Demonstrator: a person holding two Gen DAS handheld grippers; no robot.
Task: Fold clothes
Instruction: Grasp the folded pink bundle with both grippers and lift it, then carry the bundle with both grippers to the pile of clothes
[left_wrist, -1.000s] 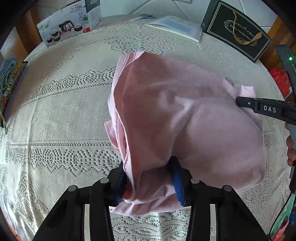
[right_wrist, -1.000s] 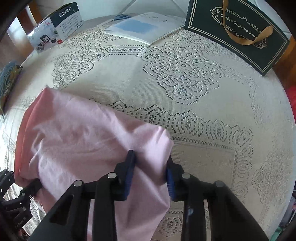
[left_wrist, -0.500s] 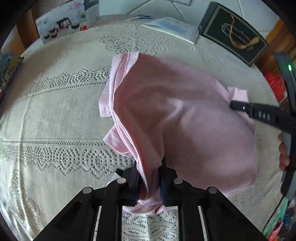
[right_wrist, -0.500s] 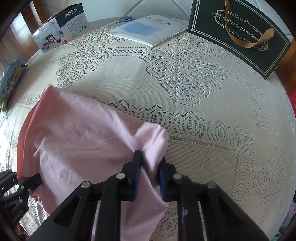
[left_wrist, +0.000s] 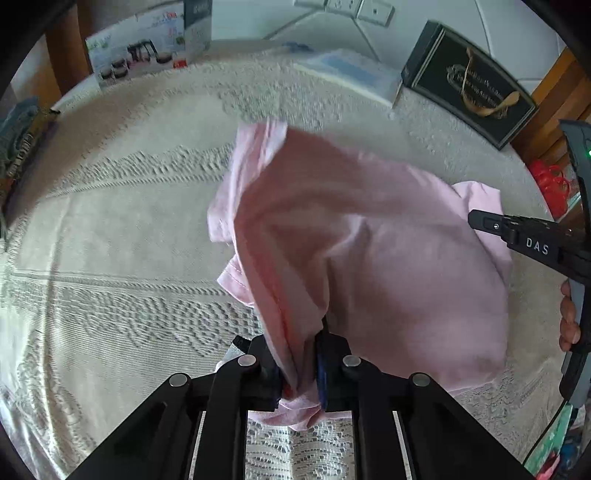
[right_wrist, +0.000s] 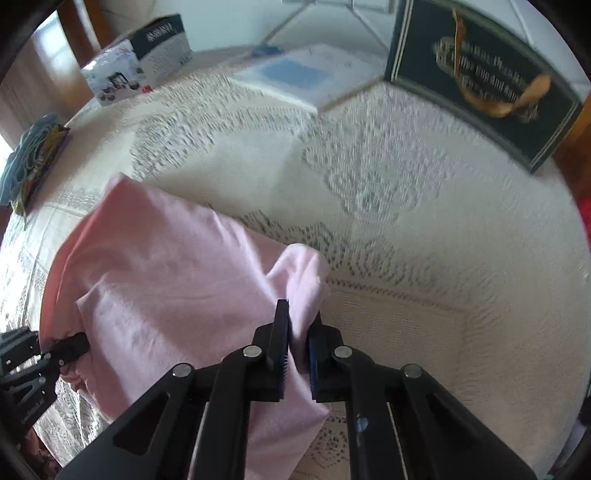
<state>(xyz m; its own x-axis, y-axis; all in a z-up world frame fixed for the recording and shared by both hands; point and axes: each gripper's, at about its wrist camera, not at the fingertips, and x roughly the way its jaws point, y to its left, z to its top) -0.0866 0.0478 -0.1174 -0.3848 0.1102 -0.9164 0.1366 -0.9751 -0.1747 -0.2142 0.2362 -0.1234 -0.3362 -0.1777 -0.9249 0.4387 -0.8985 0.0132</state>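
A pink garment (left_wrist: 369, 243) hangs bunched between my two grippers above the lace tablecloth (left_wrist: 110, 229). My left gripper (left_wrist: 299, 365) is shut on a gathered edge of it. My right gripper (right_wrist: 299, 343) is shut on another edge of the pink garment (right_wrist: 177, 280). The right gripper also shows at the right of the left wrist view (left_wrist: 517, 236), pinching the cloth. The left gripper shows at the lower left of the right wrist view (right_wrist: 66, 349). The cloth's lower part trails on the table.
A dark green gift bag (left_wrist: 469, 81) stands at the back right. A white tea-set box (left_wrist: 147, 44) stands at the back left. A white and blue booklet (left_wrist: 347, 74) lies between them. A colourful packet (right_wrist: 33, 162) lies at the left edge.
Both grippers closed on the pink garment over the last second. They have lifted and pulled it toward me, and the views are blurred by motion.
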